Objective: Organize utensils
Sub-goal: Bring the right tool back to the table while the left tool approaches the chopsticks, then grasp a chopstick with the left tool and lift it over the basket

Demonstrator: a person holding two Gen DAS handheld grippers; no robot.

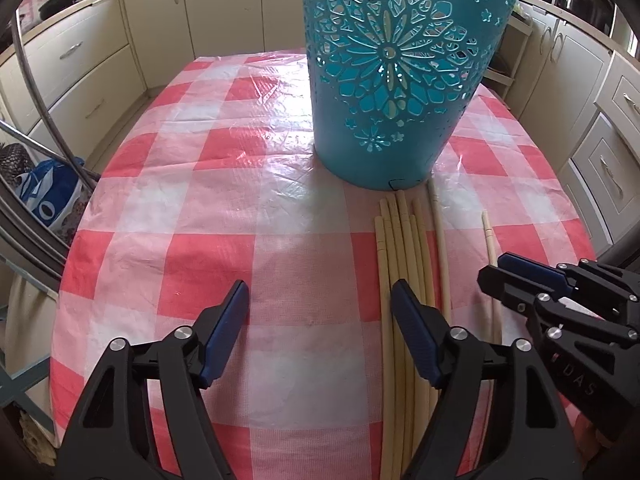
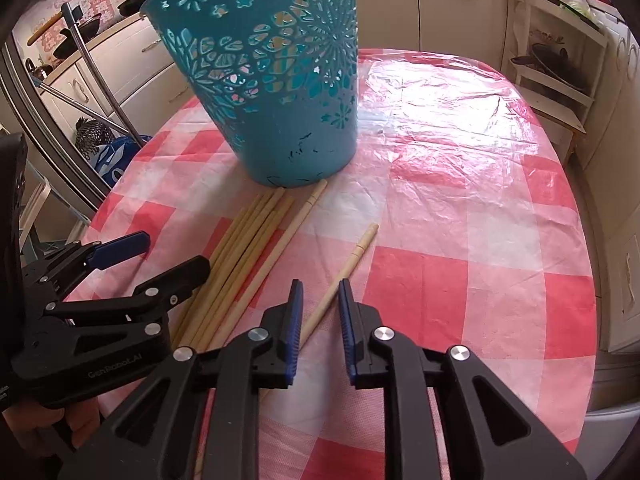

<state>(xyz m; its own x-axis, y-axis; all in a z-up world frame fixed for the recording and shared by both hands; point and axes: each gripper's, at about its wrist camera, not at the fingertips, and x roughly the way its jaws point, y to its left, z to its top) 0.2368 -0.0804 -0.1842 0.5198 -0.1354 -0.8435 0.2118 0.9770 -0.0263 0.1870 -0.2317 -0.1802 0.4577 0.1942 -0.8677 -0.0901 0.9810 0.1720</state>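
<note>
Table: round table under a pink-and-white checked plastic cloth, pretty shiny and crinkly, kitchen cabinets all around it.

Bin: tall teal plastic basket with cut-out flower patterns, standing upright toward 12 o'clock on the table. In the right wrist view it sits more at 11 o'clock.

Chopsticks: bundle of pale wooden chopsticks lying flat on the cloth, far tips just about at the foot of the basket, running back toward 6 o'clock. One lies slightly apart at the bundle's 3 o'clock side.

Loner: a single pale wooden chopstick lies well apart from the bundle, off at its 3 o'clock side.

Left tongs: left gripper hangs over the cloth with its jaws wide apart, nothing between them. Its right-hand finger sits over the bundle; can't tell if it touches.

Right tongs: right gripper has its jaws only a narrow gap apart, parted around the single chopstick's lower stretch, pads not pressing it as far as I can see.

Person: bit of a hand visible at 7 o'clock in the right wrist view.
</note>
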